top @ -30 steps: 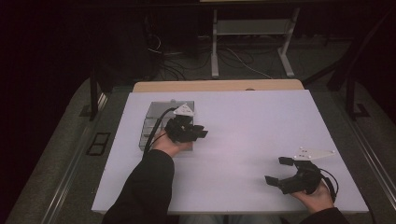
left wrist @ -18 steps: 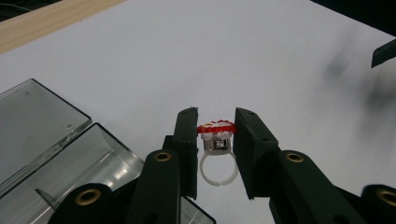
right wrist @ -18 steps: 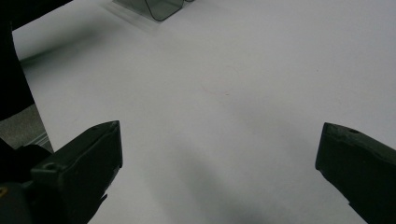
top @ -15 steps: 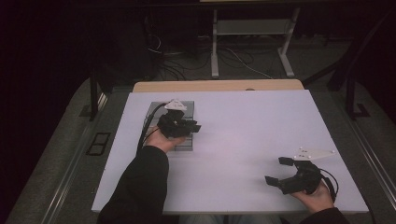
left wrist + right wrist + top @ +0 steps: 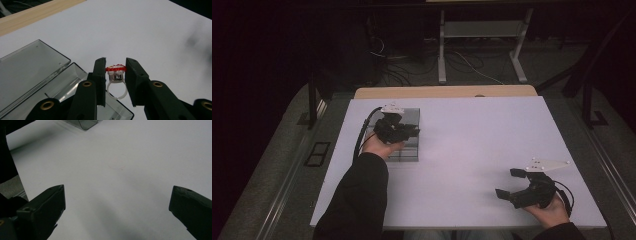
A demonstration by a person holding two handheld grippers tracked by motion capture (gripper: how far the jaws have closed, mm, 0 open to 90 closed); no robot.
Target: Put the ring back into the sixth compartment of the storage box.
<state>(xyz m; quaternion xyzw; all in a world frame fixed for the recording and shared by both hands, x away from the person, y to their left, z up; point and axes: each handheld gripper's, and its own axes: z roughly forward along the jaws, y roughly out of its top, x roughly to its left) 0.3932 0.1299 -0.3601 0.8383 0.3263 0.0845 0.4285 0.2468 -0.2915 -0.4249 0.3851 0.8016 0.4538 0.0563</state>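
Here the white table (image 5: 472, 150) gives a plain working surface, and the clear plastic case (image 5: 37, 72) lies open near its far left corner, lid flat, so its tray can be reached from above. The left gripper (image 5: 115, 65) hovers over the case's edge, jaws pinched on a small toy ring (image 5: 115, 75) by its red top, band hanging free. The right gripper (image 5: 516, 184) waits near the front right, jaws spread wide, holding nothing.
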